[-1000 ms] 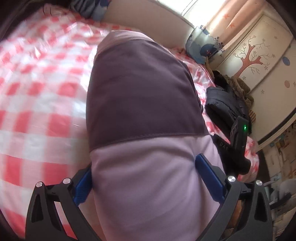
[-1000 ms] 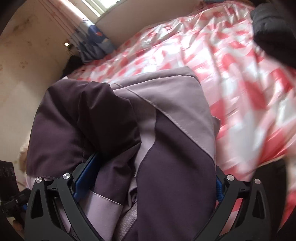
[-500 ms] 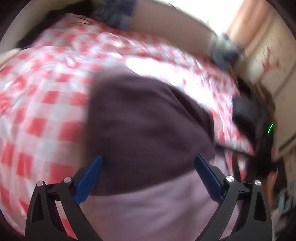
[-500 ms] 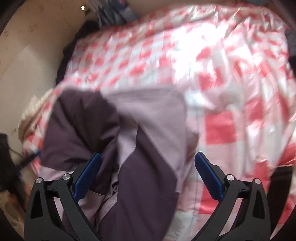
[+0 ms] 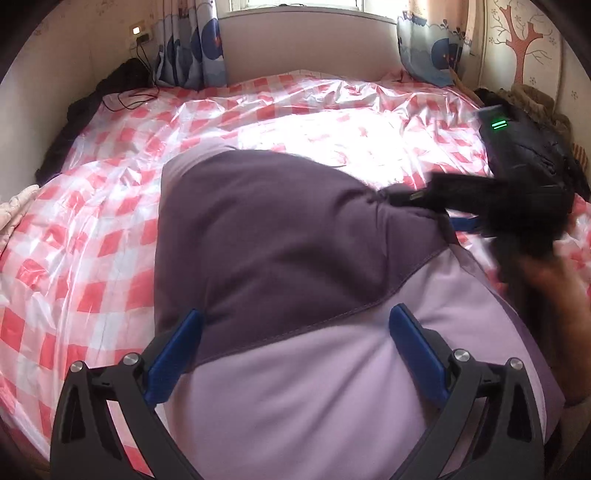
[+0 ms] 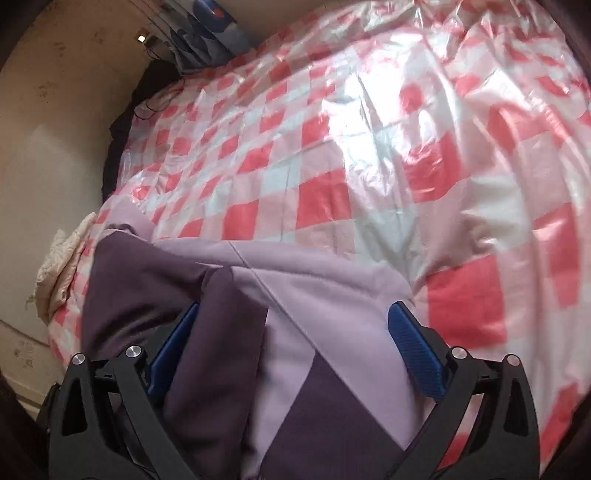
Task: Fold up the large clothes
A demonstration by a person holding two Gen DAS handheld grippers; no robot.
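Broadly, bed [image 5: 110, 229] under glossy red-and-white checked cover, with two-tone purple garment [image 5: 295, 258] bunched at near edge. Left tool [image 5: 295, 334] spread wide above lilac panel, gripping nothing. Right tool [image 6: 293, 326] likewise spread over folded layers. Blurred hand [image 5: 550, 273] at garment's right.

A bed [image 5: 110, 236] in red-and-white check under glossy plastic fills the room. Patterned curtains [image 5: 199, 44] flank a bright window [image 5: 295, 3]; a tree decal [image 5: 524, 33] marks the right wall.
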